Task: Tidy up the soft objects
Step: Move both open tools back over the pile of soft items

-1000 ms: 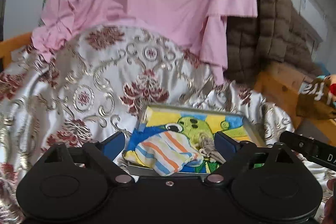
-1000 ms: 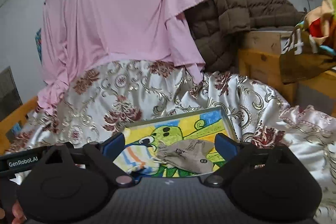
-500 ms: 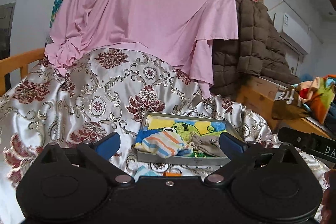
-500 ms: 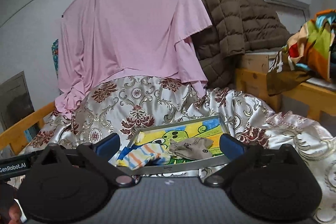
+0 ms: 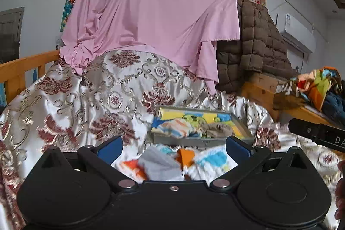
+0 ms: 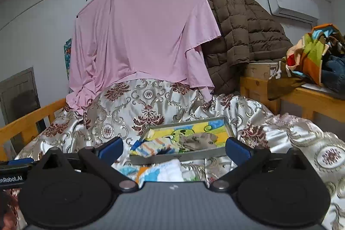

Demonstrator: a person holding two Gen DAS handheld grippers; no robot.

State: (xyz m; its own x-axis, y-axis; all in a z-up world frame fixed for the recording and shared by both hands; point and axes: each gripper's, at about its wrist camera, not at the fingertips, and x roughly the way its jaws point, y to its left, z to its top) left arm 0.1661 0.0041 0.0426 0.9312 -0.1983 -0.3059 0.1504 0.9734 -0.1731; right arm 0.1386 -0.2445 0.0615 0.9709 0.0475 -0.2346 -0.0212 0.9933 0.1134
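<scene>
**A:** So, which step is this, do you reckon?

**B:** Going for the next piece, I'd judge. The shallow grey tray with the yellow-and-green cartoon lining (image 6: 229, 127) sits on the silver satin bedspread with maroon flowers (image 5: 64, 113) and already holds a striped orange-and-blue sock (image 5: 172, 127) beside a crumpled beige-brown sock (image 6: 199, 139). Loose soft pieces in white, light blue, orange and grey (image 5: 179, 162) lie on the spread just in front of the tray, near both tools.

**A:** And the jaws?

**B:** The left gripper (image 5: 174, 147) has just been opening; it stands wide with nothing held, the loose pieces showing below the gap. The right gripper (image 6: 174, 147) is spread wide too, and nothing is clamped in it.

**A:** How to do it well?

**B:** Pick one piece only, come down low over its bunched part, close on a fold rather than a flat edge, and keep the pads off the slippery spread so it doesn't lift along.

**A:** Any writing?

**B:** The right view shows "nRobot.AI" on the left tool's body; the left view shows "DA" on the right tool's bar. Everything else is too small to read.
</scene>
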